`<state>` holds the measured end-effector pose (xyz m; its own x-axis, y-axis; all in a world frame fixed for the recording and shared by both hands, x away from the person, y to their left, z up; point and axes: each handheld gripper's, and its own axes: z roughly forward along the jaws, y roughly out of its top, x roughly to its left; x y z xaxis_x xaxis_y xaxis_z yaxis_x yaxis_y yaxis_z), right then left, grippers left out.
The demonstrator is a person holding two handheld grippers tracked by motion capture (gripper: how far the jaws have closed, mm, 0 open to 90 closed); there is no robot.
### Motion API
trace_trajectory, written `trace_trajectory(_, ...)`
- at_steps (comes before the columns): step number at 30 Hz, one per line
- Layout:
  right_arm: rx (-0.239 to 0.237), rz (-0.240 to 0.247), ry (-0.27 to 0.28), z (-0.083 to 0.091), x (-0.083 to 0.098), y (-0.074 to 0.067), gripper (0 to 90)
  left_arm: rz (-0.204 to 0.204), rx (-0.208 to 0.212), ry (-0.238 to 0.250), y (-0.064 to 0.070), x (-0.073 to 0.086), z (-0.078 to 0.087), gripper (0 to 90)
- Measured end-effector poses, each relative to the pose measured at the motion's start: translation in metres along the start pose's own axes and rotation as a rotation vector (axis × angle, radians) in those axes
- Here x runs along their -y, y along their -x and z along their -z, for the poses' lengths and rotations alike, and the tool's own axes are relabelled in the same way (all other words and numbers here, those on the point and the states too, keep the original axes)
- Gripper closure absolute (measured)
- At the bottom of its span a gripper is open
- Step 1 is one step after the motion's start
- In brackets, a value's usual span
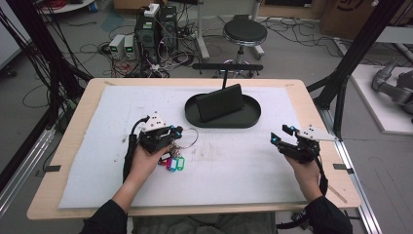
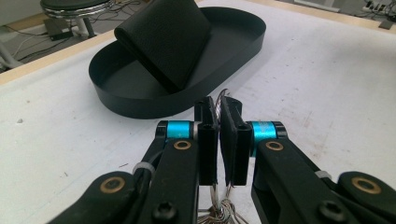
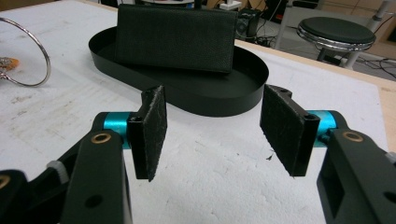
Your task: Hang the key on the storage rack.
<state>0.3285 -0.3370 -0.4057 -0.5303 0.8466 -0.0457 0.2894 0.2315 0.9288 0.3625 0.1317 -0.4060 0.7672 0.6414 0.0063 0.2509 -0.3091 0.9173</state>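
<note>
1. Across my high view, a grey concrete floor point(image 1: 292, 48) strewn with cables.
2. Top centre, I see a black round stool point(image 1: 245, 32).
3. Upper left, computer towers point(image 1: 156, 27).
4. Black frame struts point(image 1: 358, 48) at right.

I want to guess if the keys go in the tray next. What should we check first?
1. Left hand-held gripper shut on the thin metal key ring: ok.
2. Coloured plastic key tags hanging free of the white table mat: cannot tell.
3. Black oval tray has bare floor in front of the black leather wallet: ok.
4. Wallet leaning steadily: cannot tell.
5. Right hand-held gripper open, away from the tray: ok.
</note>
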Motion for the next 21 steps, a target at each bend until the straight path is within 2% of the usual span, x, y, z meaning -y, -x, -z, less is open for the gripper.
trace_trajectory(4, -0.001, 0.001, -0.003, 0.0000, 0.0002, 0.0002, 42.0, 0.007, 0.021, -0.006, 0.0000, 0.0007, -0.0013, 82.9)
trace_trajectory(8, -0.003, 0.001, -0.003, 0.0002, 0.0002, 0.0003, 42.0, 0.010, 0.046, -0.036, 0.0009, 0.0029, -0.0061, 80.2)
trace_trajectory(12, -0.006, 0.000, -0.005, 0.0002, 0.0003, 0.0006, 42.0, 0.018, 0.065, -0.038, -0.0003, 0.0042, -0.0069, 80.3)
trace_trajectory(17, -0.007, 0.005, -0.003, 0.0000, 0.0003, 0.0005, 42.0, 0.008, 0.080, -0.059, -0.0021, 0.0060, -0.0068, 81.8)
trace_trajectory(21, -0.005, 0.006, -0.003, 0.0000, 0.0002, 0.0003, 42.0, 0.009, 0.084, -0.058, -0.0019, 0.0067, -0.0066, 85.6)
